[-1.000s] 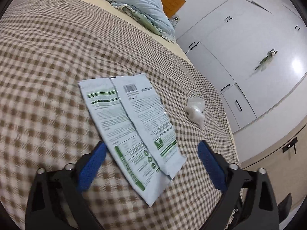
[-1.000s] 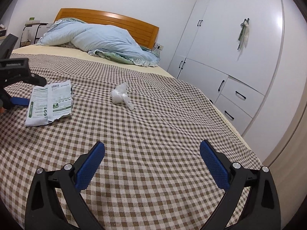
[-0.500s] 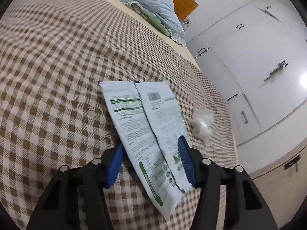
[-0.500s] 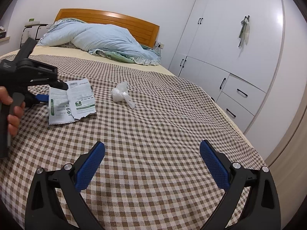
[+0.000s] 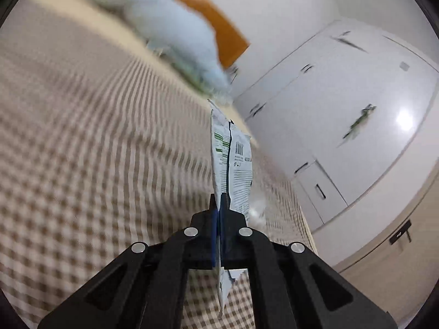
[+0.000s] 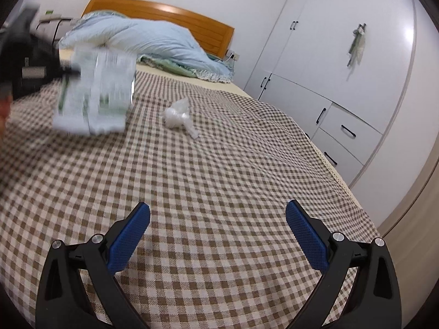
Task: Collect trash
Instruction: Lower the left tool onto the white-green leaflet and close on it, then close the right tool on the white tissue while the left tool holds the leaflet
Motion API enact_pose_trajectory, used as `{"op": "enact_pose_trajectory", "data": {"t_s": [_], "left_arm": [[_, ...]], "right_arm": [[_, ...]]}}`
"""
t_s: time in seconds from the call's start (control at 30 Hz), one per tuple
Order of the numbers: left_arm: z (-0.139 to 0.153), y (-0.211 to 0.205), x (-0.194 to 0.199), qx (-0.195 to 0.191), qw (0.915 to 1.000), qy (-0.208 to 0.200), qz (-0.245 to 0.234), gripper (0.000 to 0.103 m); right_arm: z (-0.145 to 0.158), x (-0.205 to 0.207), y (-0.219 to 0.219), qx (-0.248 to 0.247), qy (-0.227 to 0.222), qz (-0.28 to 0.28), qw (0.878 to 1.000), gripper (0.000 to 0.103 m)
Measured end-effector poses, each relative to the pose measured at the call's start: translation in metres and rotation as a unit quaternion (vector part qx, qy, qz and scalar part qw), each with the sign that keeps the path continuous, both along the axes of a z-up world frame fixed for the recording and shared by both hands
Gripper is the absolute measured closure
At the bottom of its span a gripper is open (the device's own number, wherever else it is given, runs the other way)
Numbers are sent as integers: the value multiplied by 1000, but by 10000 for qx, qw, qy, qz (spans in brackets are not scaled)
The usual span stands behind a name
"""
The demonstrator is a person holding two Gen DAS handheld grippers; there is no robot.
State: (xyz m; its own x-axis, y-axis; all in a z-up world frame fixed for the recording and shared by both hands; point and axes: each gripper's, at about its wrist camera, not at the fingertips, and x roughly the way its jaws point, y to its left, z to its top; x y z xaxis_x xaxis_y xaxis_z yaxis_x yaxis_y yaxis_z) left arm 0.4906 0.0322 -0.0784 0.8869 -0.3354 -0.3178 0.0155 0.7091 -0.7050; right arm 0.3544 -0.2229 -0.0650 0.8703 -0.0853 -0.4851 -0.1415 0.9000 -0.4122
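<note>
My left gripper (image 5: 219, 205) is shut on a flat white and green wrapper (image 5: 233, 161), which stands on edge above the checked bedspread (image 5: 96, 164). From the right wrist view the same wrapper (image 6: 96, 93) hangs blurred in the air at the left, held by the left gripper (image 6: 71, 72). A crumpled clear plastic bag (image 6: 178, 116) lies on the bedspread (image 6: 219, 178) further in. A pale blur beside the wrapper in the left wrist view may be that bag. My right gripper (image 6: 218, 230) is open above the near bedspread, nothing between its fingers.
A light blue quilt (image 6: 142, 41) is heaped against the wooden headboard (image 6: 164, 13). White wardrobe doors and drawers (image 6: 343, 82) line the wall right of the bed. The bed's right edge (image 6: 334, 170) drops toward the floor.
The left gripper shut on the wrapper and lifted it off the bedspread, so it now stands on edge in the air. The right gripper stayed put and open.
</note>
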Motion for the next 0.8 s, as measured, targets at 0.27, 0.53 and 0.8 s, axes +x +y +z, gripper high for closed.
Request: {"op": "enact_pose_trajectory", "data": {"t_s": [0.27,0.53,0.8], "left_arm": [[31,4,-15,557,9966,-572,195,103],[44,5,-27,1044,9901,-762,544,103],[47,15,-28,1226,9853,-844,838,103]], "right_arm": [[-11,5,12,-394,184,2,9991,8],[11,20,31,-240,-20,190,9995,8],[11,72,54,298,265,194,9990,8]]}}
